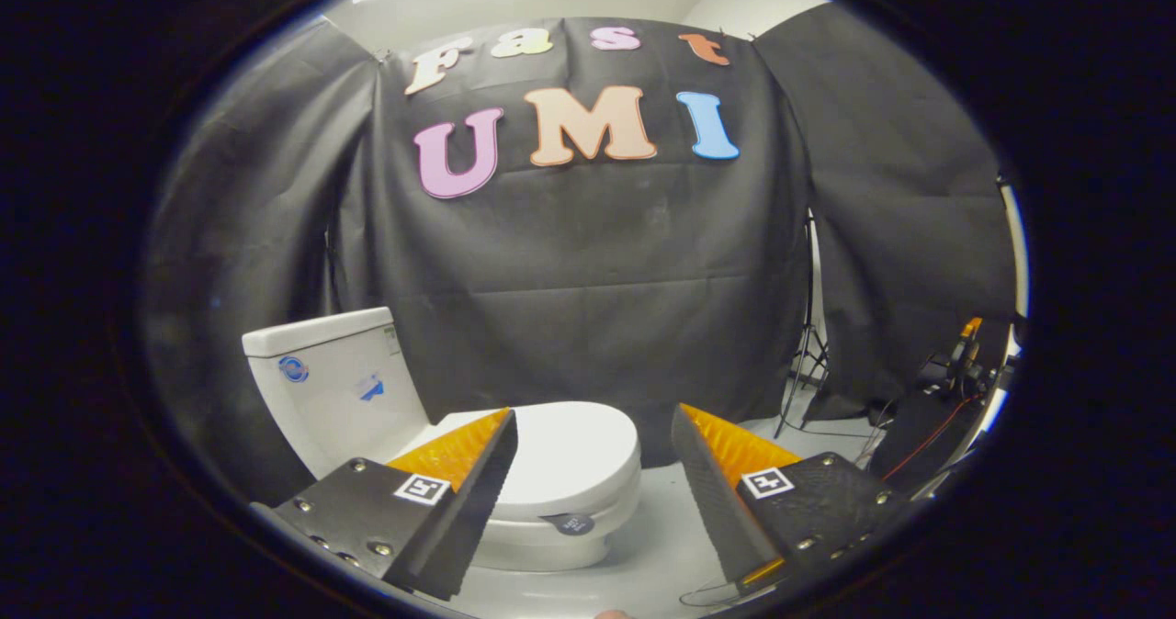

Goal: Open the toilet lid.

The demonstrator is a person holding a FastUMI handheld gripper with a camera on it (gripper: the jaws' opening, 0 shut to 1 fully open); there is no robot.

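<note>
Black cloth walled the booth, and a pale floor (661, 545) ran beneath it. Against the cloth stood a white ceramic toilet (514, 500) with a boxy white tank (335, 385) behind it. Its smooth white toilet lid (574, 454) lay flat and closed. The gripper (593, 440) hung with its fingers spread wide, holding nothing; the lid sat beyond them, showing in the gap, nearer the left finger (482, 490).

No text is legible: stickers on the toilet tank (335, 389) and lid (574, 449) are too small.
</note>
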